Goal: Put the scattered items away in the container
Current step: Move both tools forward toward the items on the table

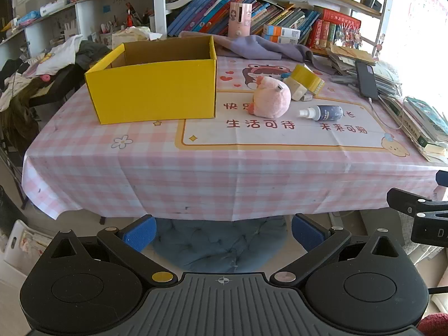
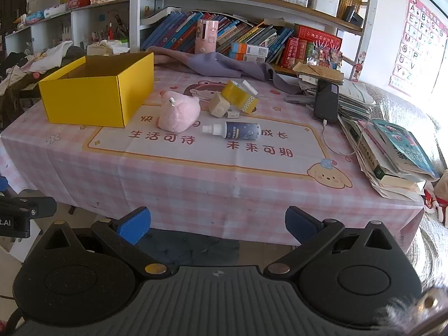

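Nothing's been picked up yet from the look of it: the left gripper (image 1: 222,233) and the right gripper (image 2: 217,225) are both held back off the near edge of the table (image 1: 196,184), jaws spread wide with nothing between them. The yellow box (image 1: 156,89) is parked open-topped on the left side, probably so stuff can just be dropped in from above. The scattered bits are bunched just right of it: a pink plush (image 2: 179,110) almost against the box wall, a spray bottle (image 2: 233,130) lying on its side in front, and a yellow tape roll (image 2: 238,96) with a small cream block (image 2: 219,105) touching behind. Plenty of bare cloth is left up front for reaching in; the right edge is crowded by a book stack (image 2: 397,154) and a phone (image 2: 326,102) on a cable, so that side is probably best avoided.
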`<state>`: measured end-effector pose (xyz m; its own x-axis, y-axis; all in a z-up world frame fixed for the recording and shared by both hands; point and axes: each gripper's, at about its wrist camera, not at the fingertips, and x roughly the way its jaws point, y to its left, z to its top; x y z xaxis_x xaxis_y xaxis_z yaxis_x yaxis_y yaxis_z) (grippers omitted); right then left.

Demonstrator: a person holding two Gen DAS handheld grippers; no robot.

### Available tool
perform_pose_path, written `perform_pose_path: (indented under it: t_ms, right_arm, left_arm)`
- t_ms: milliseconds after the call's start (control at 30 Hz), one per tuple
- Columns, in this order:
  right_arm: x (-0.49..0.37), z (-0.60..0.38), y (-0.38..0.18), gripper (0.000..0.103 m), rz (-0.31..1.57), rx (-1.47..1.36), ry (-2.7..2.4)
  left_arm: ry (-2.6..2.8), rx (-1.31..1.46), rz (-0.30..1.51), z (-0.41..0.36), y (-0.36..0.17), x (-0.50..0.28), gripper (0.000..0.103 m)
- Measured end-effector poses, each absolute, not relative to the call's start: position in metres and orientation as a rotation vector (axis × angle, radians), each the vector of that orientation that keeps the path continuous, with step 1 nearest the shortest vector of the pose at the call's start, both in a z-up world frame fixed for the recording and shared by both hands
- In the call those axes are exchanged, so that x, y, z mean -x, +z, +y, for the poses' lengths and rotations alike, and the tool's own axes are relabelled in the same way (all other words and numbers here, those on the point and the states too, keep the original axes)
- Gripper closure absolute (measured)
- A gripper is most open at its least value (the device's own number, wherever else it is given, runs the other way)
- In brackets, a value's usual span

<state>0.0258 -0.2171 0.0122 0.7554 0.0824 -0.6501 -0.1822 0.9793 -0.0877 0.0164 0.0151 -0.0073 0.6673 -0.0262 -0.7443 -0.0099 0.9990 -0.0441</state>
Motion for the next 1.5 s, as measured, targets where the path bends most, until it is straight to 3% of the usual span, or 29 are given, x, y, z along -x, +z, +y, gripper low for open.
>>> perform_pose_path:
  t_ms: [1500]
  right_arm:
    - [-0.048, -0.212, 0.004, 0.000, 0.717, 0.095, 0.195]
  left_arm:
    - [0.006, -0.017, 0.871, 0.015, -0.010, -0.030, 0.000]
